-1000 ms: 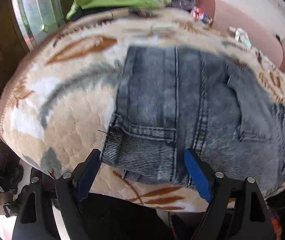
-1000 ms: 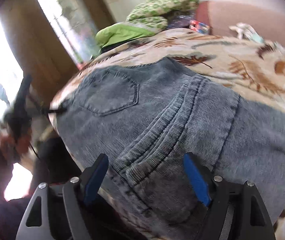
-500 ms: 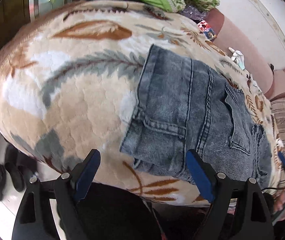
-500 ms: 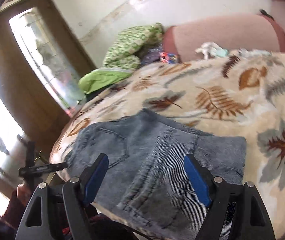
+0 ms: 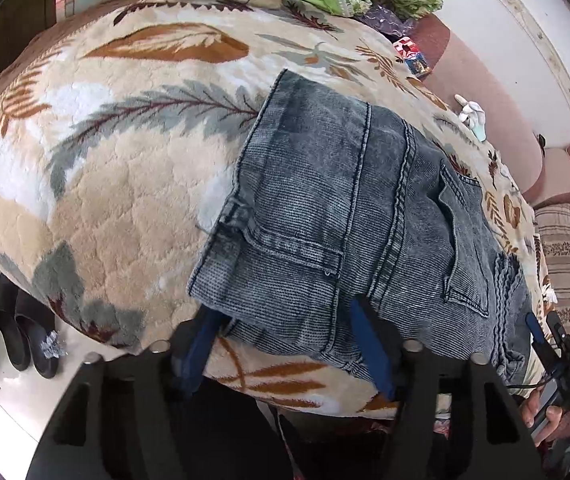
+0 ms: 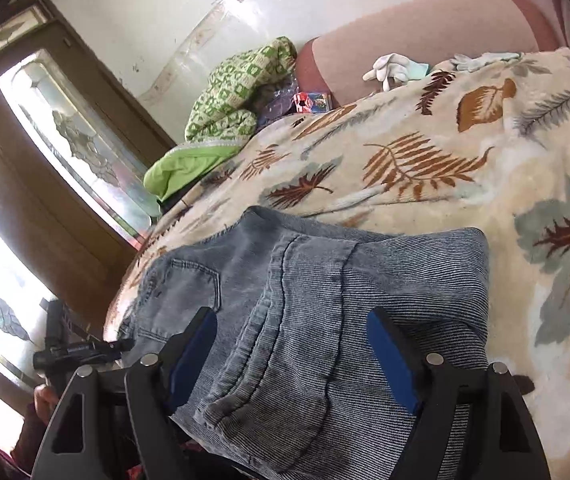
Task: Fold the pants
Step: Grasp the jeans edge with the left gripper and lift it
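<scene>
A leaf-patterned blanket is spread over the bed. The folded denim pants are laid on it at the near edge, long axis running along that edge. The left gripper and right gripper are held with jaws spread wide, empty, tips over the pants' near hem.
</scene>
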